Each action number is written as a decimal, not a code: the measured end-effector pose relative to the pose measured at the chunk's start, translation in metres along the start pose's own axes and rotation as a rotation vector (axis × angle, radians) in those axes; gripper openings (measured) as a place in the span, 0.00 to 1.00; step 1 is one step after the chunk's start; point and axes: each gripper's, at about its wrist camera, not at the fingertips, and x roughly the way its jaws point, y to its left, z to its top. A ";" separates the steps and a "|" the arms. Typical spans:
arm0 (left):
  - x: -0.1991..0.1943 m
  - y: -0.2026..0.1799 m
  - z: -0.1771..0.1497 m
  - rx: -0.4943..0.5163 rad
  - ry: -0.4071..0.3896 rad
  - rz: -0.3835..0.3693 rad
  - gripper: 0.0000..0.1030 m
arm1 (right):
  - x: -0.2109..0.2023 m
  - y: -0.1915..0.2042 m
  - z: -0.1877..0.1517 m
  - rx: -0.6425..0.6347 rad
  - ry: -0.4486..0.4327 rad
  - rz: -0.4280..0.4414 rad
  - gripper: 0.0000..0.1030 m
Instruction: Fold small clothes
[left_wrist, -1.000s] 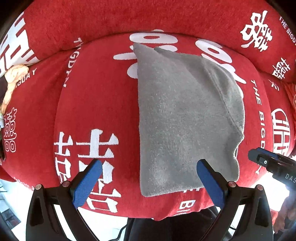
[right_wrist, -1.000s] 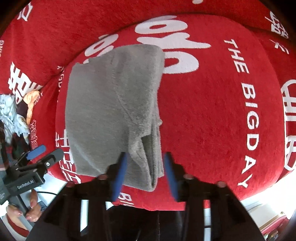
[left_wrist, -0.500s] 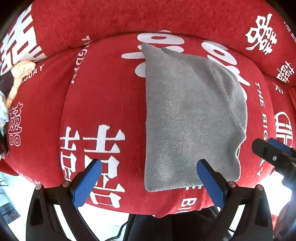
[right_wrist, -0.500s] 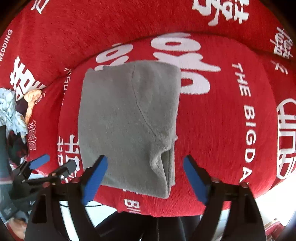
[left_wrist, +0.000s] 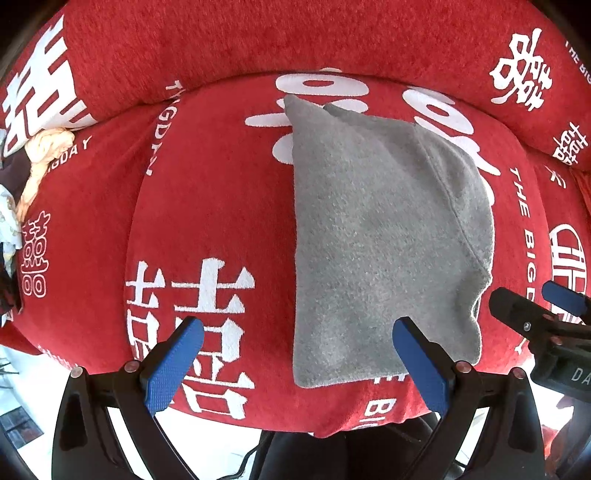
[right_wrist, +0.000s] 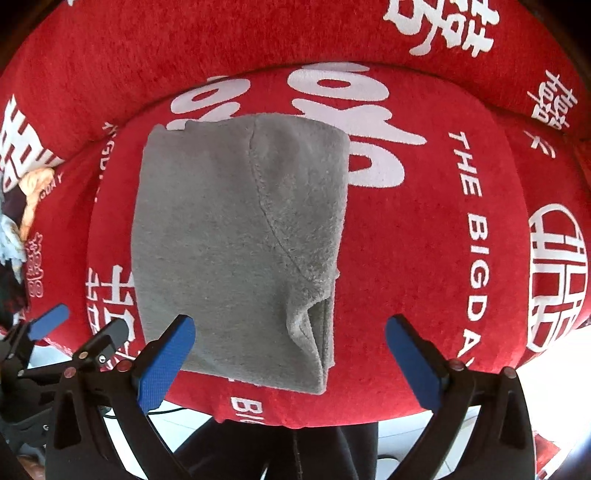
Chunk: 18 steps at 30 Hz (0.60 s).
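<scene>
At the far left a small heap of other clothes (left_wrist: 40, 155) lies against the sofa's back cushion. The left tool (left_wrist: 295, 360) hangs with its blue pads spread wide, holding nothing, just in front of the cushion's near edge. The grey garment (left_wrist: 376, 243) lies folded on the red sofa cushion (left_wrist: 207, 206), its doubled edge toward the right. A second ago the right tool (right_wrist: 291, 356) was pinching the garment's near right corner; it has since let go, and its pads now stand wide apart on either side of that corner, touching nothing. With both tools free and the cloth lying flat, this fold looks laid down; judging by its shape, another fold or a fresh garment would follow.
</scene>
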 end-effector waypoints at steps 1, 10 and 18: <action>0.000 0.000 0.000 0.000 0.000 0.003 0.99 | 0.000 0.001 0.000 -0.001 -0.001 -0.005 1.00; 0.001 0.002 0.002 0.013 0.000 0.018 0.99 | 0.002 0.004 0.002 0.009 0.009 -0.023 1.00; 0.001 0.001 0.003 0.015 -0.004 0.030 0.99 | 0.002 0.004 0.002 -0.003 0.007 -0.052 1.00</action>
